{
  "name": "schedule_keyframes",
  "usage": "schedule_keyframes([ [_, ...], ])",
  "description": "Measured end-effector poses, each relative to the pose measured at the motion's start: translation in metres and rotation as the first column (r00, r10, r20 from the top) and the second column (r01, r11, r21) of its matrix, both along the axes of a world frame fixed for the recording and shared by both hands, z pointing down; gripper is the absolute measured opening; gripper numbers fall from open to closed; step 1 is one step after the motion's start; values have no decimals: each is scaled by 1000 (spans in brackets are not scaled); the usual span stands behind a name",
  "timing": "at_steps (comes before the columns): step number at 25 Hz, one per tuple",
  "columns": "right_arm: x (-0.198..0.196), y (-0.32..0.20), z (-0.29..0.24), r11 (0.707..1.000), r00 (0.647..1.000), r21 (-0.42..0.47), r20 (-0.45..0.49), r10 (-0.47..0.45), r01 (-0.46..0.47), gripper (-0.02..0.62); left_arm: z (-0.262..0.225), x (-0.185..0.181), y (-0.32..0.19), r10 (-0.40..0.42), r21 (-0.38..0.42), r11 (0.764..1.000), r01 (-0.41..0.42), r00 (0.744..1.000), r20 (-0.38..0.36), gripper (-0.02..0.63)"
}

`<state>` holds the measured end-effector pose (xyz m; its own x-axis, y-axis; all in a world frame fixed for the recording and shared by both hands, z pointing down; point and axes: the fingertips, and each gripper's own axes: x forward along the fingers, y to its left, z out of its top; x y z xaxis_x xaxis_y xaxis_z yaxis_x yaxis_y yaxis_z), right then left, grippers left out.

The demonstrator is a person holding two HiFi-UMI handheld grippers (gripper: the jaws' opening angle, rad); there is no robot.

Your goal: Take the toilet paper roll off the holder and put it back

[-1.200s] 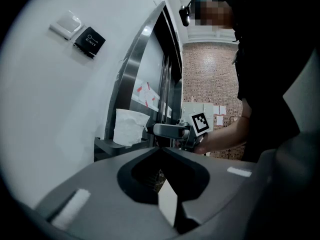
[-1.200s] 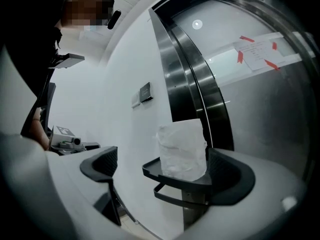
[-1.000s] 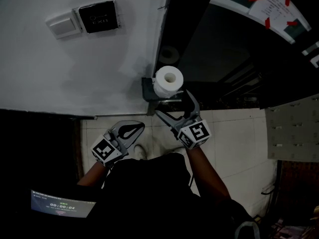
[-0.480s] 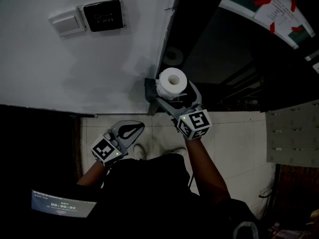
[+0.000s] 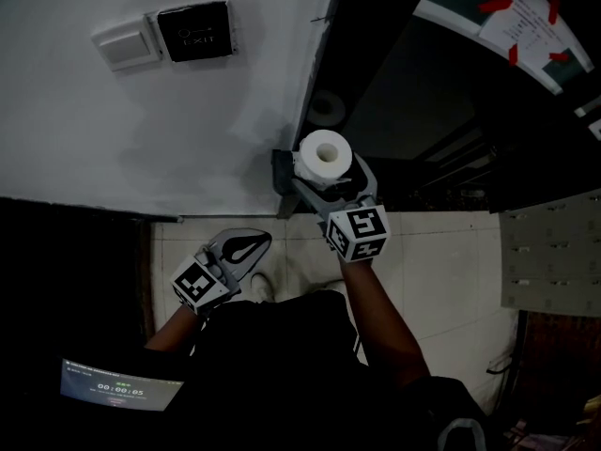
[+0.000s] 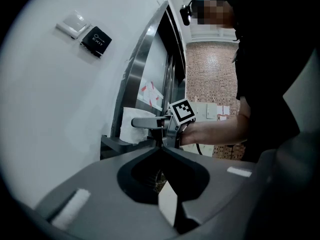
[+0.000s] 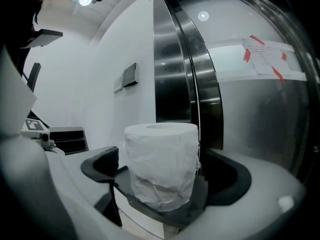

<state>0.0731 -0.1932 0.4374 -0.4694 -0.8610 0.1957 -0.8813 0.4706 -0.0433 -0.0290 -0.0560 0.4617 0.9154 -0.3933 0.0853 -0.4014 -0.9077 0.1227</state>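
Observation:
A white toilet paper roll (image 5: pixel 325 155) stands upright on a dark holder (image 5: pixel 282 172) fixed at the wall's corner. My right gripper (image 5: pixel 329 173) reaches up to it, open, with one jaw on each side of the roll. In the right gripper view the roll (image 7: pixel 161 159) fills the space between the jaws of the right gripper (image 7: pixel 165 170) and rests on the holder's shelf (image 7: pixel 165 211); a gap shows on its left side. My left gripper (image 5: pixel 257 241) hangs back low at the left, shut and empty, its tips (image 6: pixel 161 146) meeting.
On the pale wall are a black exit button plate (image 5: pixel 193 30) and a white switch (image 5: pixel 124 48). A steel door frame (image 7: pixel 175 69) rises just behind the roll. A taped paper notice (image 5: pixel 521 17) hangs on the dark door. Tiled floor (image 5: pixel 441 271) lies below.
My right gripper has moved forward and up to the roll, so its jaws now stand around it. The left gripper has stayed where it was.

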Motion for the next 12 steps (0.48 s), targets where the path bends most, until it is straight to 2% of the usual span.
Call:
schedule_keyframes([
  [1, 2, 0, 1, 1000, 1000, 2, -19, 12, -12, 521, 1, 0, 0, 1, 8, 1000, -1, 1000, -2, 3],
  [2, 4, 0, 1, 1000, 999, 7, -32, 21, -21, 448, 2, 0, 0, 3, 13, 1000, -3, 1000, -3, 3],
  [3, 5, -1, 1, 1000, 999, 11, -37, 27, -27, 406, 2, 0, -1, 3, 15, 1000, -3, 1000, -4, 3],
  [8, 7, 0, 1, 999, 999, 26, -28, 21, -20, 396, -1, -1, -4, -2, -13, 1000, 2, 1000, -5, 3],
  [12, 8, 2, -1, 999, 1000, 39, -11, 14, -14, 394, 5, -2, -3, 8, 11, 1000, -8, 1000, 5, 3],
])
